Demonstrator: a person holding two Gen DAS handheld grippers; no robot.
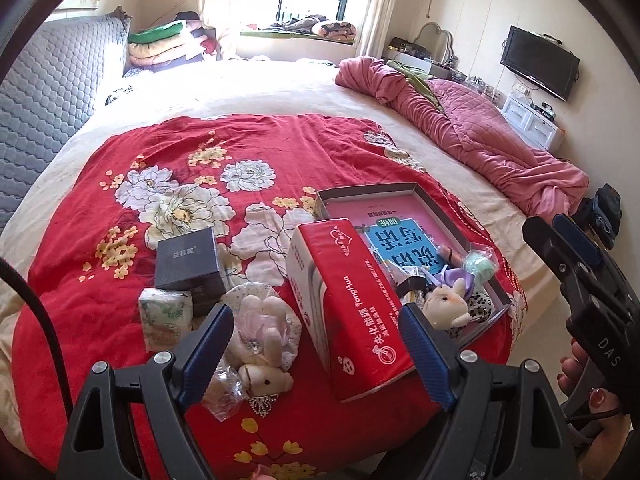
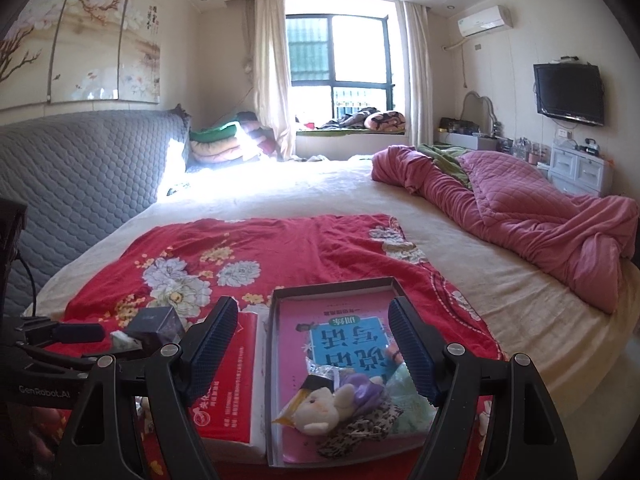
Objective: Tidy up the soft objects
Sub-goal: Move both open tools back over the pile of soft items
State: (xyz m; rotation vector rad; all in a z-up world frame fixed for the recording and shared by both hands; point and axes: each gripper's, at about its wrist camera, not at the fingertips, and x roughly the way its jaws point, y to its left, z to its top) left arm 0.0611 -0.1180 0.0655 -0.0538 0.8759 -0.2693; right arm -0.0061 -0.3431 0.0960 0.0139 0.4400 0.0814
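On the red floral cloth, near its front edge, a wrapped plush bunny lies between the wide-spread fingers of the left gripper. Beside the red tissue pack, the shallow box holds another plush toy under the right gripper, also wide and holding nothing.

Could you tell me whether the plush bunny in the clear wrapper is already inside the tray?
No, the plush bunny lies on the red floral cloth, left of the red tissue pack, outside the tray.
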